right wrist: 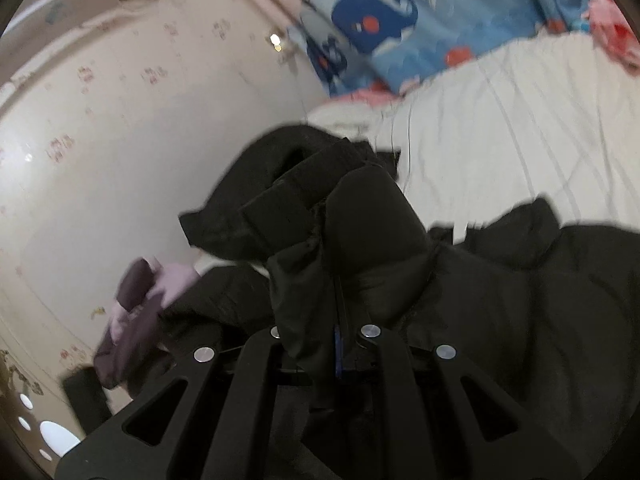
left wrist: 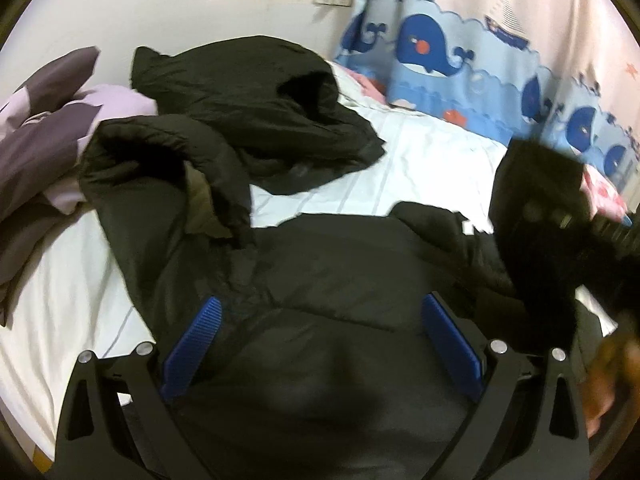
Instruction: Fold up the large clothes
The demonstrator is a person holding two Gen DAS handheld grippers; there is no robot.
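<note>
Presumably a fold is being made: a puffy part of the black jacket (right wrist: 372, 220) is being gripped by the clenched right tongs (right wrist: 340, 344) and carried above the bed (right wrist: 500, 128). Just over the jacket's body, the left tongs (left wrist: 320, 340) are being held released, probably for steadying.

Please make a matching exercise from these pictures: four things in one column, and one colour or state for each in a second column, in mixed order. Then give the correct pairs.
Column 1
1. left hand-held gripper
2. right hand-held gripper
3. curtain
4. sheet

Column 2
A. white, wrinkled
B. shut on the black jacket
C. blue whales
D. open above the jacket

Pairs: 1-D, 2-B, 3-C, 4-A
</note>
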